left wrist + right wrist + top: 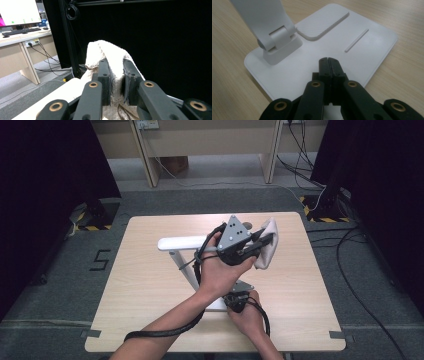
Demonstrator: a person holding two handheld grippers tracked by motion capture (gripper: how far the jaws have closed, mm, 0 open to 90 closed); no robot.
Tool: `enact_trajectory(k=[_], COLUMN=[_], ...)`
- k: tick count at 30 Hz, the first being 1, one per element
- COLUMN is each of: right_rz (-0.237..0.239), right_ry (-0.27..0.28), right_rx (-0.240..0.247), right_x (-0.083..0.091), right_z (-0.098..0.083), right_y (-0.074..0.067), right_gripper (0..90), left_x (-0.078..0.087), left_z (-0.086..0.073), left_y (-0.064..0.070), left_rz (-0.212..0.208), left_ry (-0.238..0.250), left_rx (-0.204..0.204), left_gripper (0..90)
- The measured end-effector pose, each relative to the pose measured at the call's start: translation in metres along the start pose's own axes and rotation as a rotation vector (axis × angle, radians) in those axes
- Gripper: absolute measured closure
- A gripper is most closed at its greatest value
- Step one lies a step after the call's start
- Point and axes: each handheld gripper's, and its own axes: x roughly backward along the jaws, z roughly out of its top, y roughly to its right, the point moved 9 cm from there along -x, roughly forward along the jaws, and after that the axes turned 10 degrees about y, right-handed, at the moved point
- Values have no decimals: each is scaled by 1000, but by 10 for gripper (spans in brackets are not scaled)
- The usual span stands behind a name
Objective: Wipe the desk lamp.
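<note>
Pale wood-grain desk (150, 310), rectangular, set on grey carpet; dark curtains stand at both sides.

White plastic desk lamp (181, 243) stands near the middle of the desk. Its flat rounded base (367, 47) lies toward the near edge, a little right of centre. A slanted arm rises from a hinge on the base, and the long flat head runs level above, pointing toward the left edge. The base carries a ribbed rectangular pad and a thin raised line.

Cream-white terry cloth (267, 249), bunched, is held up off the desk beyond the lamp head's right end, toward the far right corner. In the left gripper view the cloth (107, 53) humps up over both jaws and hangs down between them.

My left tool (260, 242) is raised above the middle of the desk, pointing toward the right edge, its grey three-cornered plate on top. Its jaws are closed down on the cloth, and a thick fold is pinched between the pads.

My right tool (329, 60) sits low at the near edge, behind my left forearm. Its jaws are fully together with nothing between them. The tips rest on, or hover just over, the near part of the lamp base; I cannot tell which.

Black cable trails from the left tool along my forearm to the near edge.
</note>
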Motion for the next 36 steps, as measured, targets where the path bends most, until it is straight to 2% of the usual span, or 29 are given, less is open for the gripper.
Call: enact_trajectory(k=[15,19,27,29,36], right_rz=[-1,0,2,2,4], right_ry=[0,-3,-4,-3,-5], right_rx=[-3,-4,-3,-1,7], right_x=[0,0,0,0,0], right_z=[0,0,0,0,0], right_y=[0,0,0,0,0], right_gripper=[900,900,900,900,900], left_x=[-8,-6,6,10,15], left_z=[-1,-2,-21,-25,-40], left_y=[9,17,32,31,24], left_rz=[-14,-28,-52,-46,-32], left_ry=[3,8,-6,-11,-34], left_rx=[6,-3,-6,-16,4], left_gripper=[789,789,789,789,789])
